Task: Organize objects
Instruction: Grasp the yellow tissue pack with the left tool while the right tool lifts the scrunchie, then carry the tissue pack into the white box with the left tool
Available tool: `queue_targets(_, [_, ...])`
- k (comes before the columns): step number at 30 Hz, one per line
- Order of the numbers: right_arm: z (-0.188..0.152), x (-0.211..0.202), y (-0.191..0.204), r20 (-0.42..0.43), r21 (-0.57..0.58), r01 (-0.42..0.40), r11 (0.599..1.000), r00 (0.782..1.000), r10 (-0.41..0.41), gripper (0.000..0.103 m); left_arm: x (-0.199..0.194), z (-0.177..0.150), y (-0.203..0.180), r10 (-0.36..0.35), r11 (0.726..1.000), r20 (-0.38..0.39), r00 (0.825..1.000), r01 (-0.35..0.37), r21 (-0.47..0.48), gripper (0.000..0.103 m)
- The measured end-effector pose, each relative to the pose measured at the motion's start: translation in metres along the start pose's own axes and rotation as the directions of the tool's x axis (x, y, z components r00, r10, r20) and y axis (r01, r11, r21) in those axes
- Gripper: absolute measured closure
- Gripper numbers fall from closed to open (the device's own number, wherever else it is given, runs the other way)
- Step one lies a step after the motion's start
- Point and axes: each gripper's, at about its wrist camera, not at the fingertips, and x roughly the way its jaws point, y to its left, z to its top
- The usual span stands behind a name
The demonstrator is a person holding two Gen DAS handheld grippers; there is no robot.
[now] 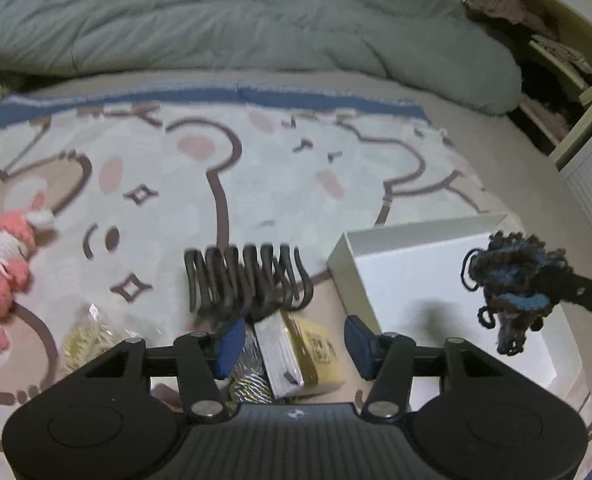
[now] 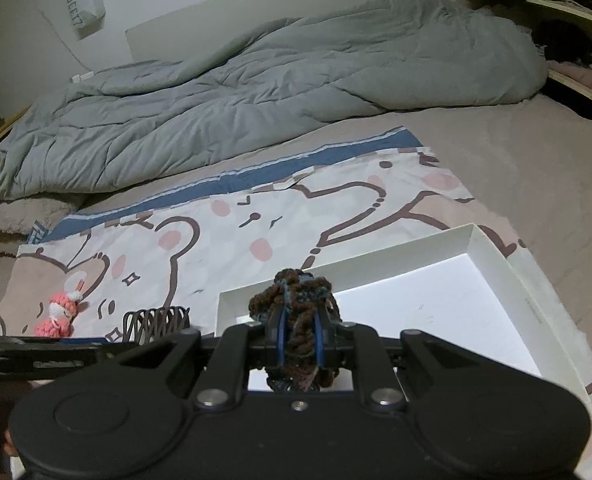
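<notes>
My right gripper (image 2: 299,338) is shut on a brown-and-blue crocheted yarn piece (image 2: 296,300) and holds it over the near-left corner of an open white box (image 2: 491,256). The left wrist view shows the same yarn piece (image 1: 507,288) hanging above the box (image 1: 415,264). My left gripper (image 1: 292,344) is open and hovers over a small stack of packets and cards (image 1: 292,352). A dark claw hair clip (image 1: 248,280) lies just beyond its fingertips. A pink crocheted doll (image 1: 4,268) lies at the far left on the cartoon blanket (image 1: 256,176).
A crinkled clear bag (image 1: 88,340) lies left of my left gripper. A grey duvet (image 2: 256,92) is bunched across the back of the bed. Shelves with clothes (image 2: 567,4) stand at the right. The doll (image 2: 62,312) and the clip (image 2: 156,320) also show in the right wrist view.
</notes>
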Motion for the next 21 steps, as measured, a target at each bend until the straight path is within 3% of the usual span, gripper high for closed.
queue_targets(8, [-0.002, -0.001, 0.004, -0.005, -0.009, 0.004, 1.0, 1.0, -0.005, 0.088, 0.032, -0.004, 0.005, -0.03, 0.998, -0.081, 0.996, 0.025, -0.054, 0.053])
queue_targets(10, [-0.002, -0.001, 0.003, -0.006, -0.008, 0.006, 1.0, 1.0, -0.006, 0.088, 0.035, -0.005, 0.005, -0.028, 0.998, -0.093, 0.995, 0.023, -0.054, 0.07])
queue_targets(11, [-0.002, 0.0, 0.003, -0.007, -0.008, 0.006, 1.0, 1.0, -0.006, 0.088, 0.035, -0.005, 0.005, -0.026, 0.998, -0.095, 0.995, 0.02, -0.055, 0.072])
queue_targets(21, [-0.002, 0.0, 0.006, 0.001, -0.014, 0.009, 1.0, 1.0, -0.009, 0.088, 0.005, 0.002, -0.003, -0.037, 0.999, -0.021, 0.999, 0.036, -0.034, 0.079])
